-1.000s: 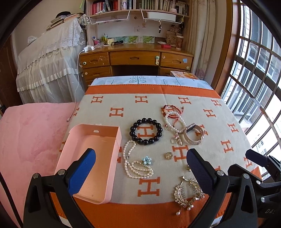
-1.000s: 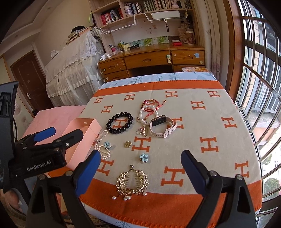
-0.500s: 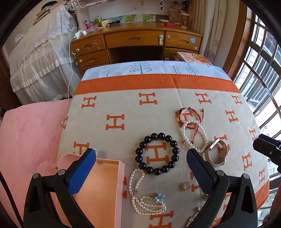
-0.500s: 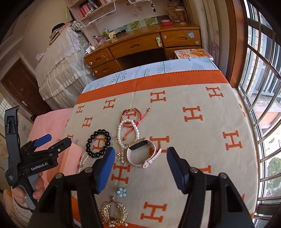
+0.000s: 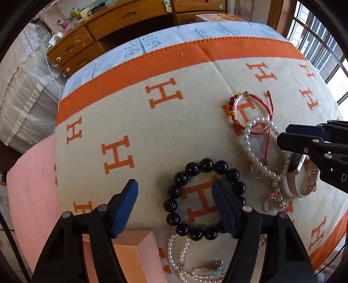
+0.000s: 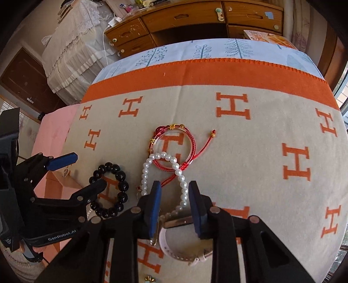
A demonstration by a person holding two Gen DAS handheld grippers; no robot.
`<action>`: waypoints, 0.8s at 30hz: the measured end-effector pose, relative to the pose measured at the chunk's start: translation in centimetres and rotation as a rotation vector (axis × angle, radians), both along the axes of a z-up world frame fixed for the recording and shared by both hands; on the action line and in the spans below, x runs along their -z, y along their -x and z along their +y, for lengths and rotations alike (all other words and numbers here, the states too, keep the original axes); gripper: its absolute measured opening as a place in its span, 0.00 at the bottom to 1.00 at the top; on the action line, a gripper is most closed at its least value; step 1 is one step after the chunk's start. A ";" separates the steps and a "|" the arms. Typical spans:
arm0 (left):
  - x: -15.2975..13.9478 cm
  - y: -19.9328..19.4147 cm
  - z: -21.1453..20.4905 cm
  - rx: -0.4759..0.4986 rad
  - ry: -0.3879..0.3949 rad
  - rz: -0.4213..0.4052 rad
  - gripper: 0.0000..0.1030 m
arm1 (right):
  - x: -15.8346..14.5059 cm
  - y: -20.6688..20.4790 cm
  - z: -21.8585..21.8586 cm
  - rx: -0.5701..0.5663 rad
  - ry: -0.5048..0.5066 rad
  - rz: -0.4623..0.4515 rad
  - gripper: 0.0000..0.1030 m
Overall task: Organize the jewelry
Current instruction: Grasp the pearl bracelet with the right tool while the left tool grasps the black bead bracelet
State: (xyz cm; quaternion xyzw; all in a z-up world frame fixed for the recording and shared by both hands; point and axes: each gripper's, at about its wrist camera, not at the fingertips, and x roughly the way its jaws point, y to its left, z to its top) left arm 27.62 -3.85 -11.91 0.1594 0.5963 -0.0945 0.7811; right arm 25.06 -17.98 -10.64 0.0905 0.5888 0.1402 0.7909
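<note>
My left gripper [image 5: 175, 205] is open, low over the black bead bracelet [image 5: 193, 169]; its right finger sits inside the ring, its left finger outside. My right gripper [image 6: 175, 208] is open but narrowed, its pads either side of the pink watch [image 6: 180, 222] face and the pearl bracelet [image 6: 183, 187]. A red cord bracelet [image 6: 191, 139] lies just beyond. The pink box [image 5: 121, 259] is at the left gripper's near left. A pearl necklace with a blue flower [image 5: 195, 272] lies at the bottom edge.
The jewelry lies on a beige blanket with orange H marks [image 5: 152, 135] over a bed. A pink blanket [image 5: 28, 185] is to the left. A wooden desk with drawers [image 6: 195, 19] stands beyond the bed. Windows are on the right.
Both grippers moved forward and down toward the jewelry. The left one narrowed around the black bracelet's near side. The right one narrowed over the watch and pearl bracelet.
</note>
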 end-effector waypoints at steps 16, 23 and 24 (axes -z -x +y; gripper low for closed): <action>1.3 -1.0 1.2 -0.031 0.095 0.048 0.12 | 0.7 -0.5 0.7 0.018 0.043 -0.015 0.07; -1.7 0.8 2.7 -0.140 0.223 -0.042 0.12 | -3.0 1.9 0.6 0.028 -0.022 -0.111 0.07; -2.7 1.2 3.0 -0.155 0.256 -0.066 0.12 | -3.7 2.4 0.6 0.027 -0.033 -0.129 0.07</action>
